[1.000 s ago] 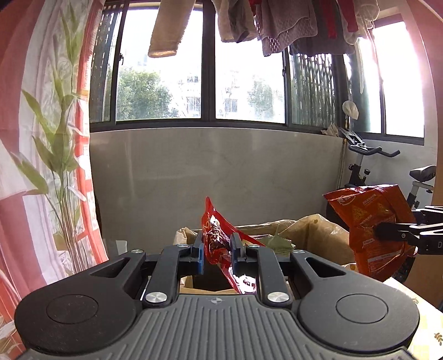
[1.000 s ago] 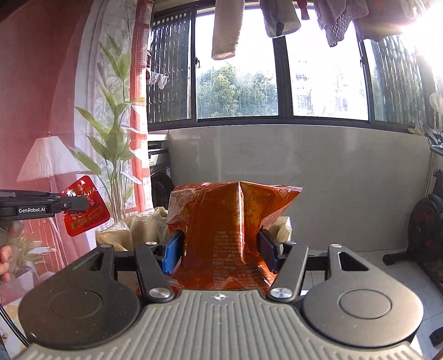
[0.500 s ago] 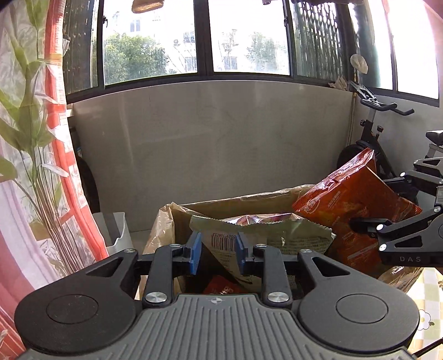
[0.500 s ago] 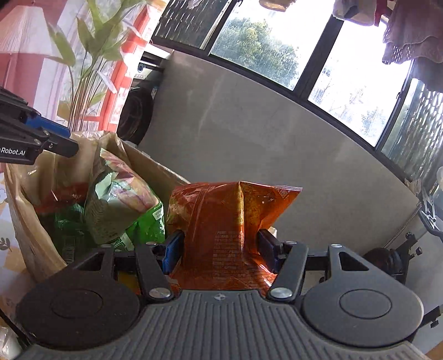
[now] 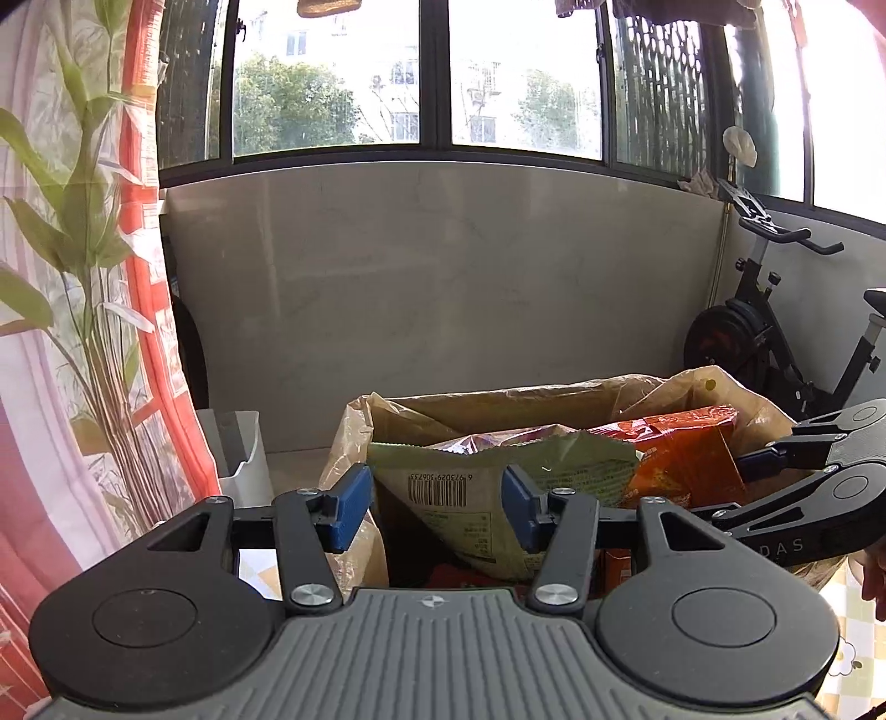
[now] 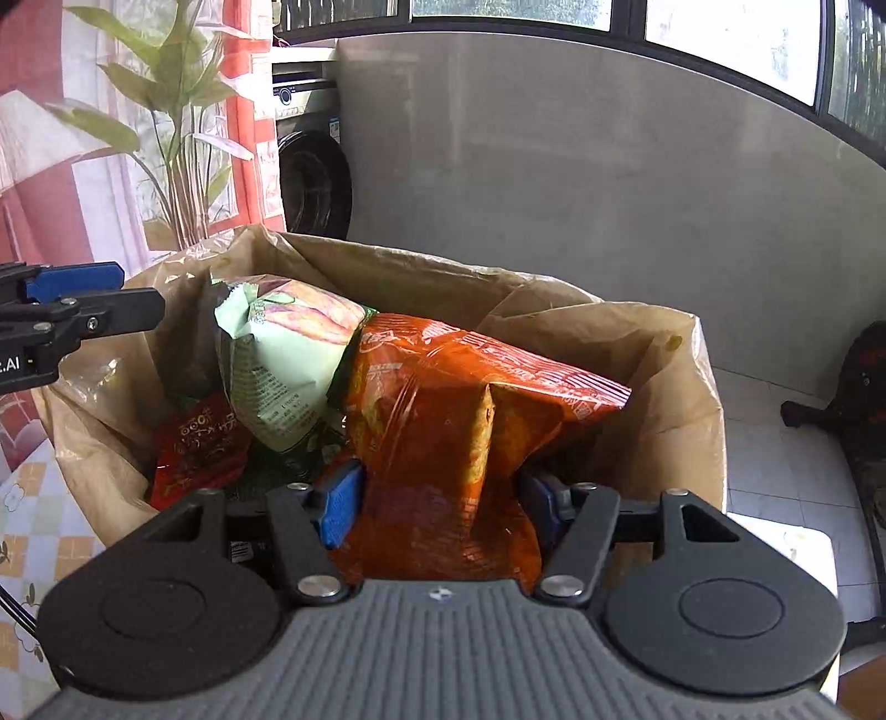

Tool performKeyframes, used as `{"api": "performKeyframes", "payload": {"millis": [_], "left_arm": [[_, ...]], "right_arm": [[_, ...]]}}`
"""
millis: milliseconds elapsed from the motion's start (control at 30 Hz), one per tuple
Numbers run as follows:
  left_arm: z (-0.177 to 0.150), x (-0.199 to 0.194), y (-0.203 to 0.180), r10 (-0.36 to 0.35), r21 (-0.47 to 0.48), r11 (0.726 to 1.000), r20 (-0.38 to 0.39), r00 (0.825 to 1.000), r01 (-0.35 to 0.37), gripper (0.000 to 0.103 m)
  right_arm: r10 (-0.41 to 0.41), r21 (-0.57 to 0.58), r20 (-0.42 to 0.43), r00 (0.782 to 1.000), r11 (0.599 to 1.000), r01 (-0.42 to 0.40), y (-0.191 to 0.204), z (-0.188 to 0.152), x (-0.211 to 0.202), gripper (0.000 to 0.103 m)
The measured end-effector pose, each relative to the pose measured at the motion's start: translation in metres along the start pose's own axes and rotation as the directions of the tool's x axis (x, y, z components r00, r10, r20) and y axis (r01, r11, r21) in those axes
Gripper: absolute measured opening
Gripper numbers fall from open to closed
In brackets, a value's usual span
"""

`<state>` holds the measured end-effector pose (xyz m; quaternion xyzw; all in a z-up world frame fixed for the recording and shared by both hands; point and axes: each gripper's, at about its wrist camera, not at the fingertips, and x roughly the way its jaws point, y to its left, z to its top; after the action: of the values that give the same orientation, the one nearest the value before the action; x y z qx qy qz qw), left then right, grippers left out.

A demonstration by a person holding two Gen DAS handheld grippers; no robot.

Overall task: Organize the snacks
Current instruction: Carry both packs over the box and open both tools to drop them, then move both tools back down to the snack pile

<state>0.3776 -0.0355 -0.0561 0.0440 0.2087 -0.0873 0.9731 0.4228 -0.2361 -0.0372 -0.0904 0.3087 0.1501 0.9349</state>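
This is a home, on an enclosed balcony or sunroom. Dark-framed windows (image 5: 437, 77) top a pale stone-look half wall (image 5: 432, 288), with laundry (image 5: 329, 6) hanging overhead. A black exercise bike (image 5: 775, 332) stands in the corner, a silver front-loading washing machine (image 6: 310, 160) by the wall. A red-and-white curtain printed with green leaves (image 5: 83, 249) hangs beside them over white floor tiles (image 6: 775, 459).

Snack packets (image 6: 470, 399) inside paper bag (image 6: 664, 354)
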Motion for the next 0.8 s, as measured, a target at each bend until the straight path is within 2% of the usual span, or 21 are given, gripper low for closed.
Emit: {"api": "performKeyframes", "payload": {"millis": [33,67,100,433,600,800], "left_arm": [[0.0,-0.003,0.001,0.0,-0.001,1.0,0.004,1.0,0.0,0.056],[0.001,-0.005,0.001,0.001,-0.003,1.0,0.007,1.0,-0.001,0.058],[0.002,-0.008,0.002,0.003,-0.006,1.0,0.011,1.0,-0.003,0.059],[-0.006,-0.057,0.008,-0.01,-0.043,0.999,0.039,0.999,0.011,0.062],[-0.026,-0.085,0.015,-0.013,-0.072,0.997,0.027,1.0,0.015,0.063],[-0.06,-0.108,0.023,-0.027,-0.112,0.993,-0.009,1.0,0.025,0.063]], "right_arm": [[-0.025,-0.009,0.01,1.0,1.0,0.025,0.001,0.0,-0.004,0.073],[-0.046,-0.009,0.024,0.999,0.999,0.047,-0.003,-0.005,-0.014,0.085],[-0.053,-0.001,0.041,0.998,0.999,0.053,-0.004,-0.005,-0.019,0.087],[-0.017,0.063,0.184,0.983,0.998,0.005,-0.005,-0.028,-0.084,0.087],[0.035,0.102,0.241,0.97,0.993,-0.061,0.002,-0.057,-0.111,0.087],[0.057,0.142,0.273,0.96,0.985,-0.099,0.016,-0.103,-0.129,0.087]]}}
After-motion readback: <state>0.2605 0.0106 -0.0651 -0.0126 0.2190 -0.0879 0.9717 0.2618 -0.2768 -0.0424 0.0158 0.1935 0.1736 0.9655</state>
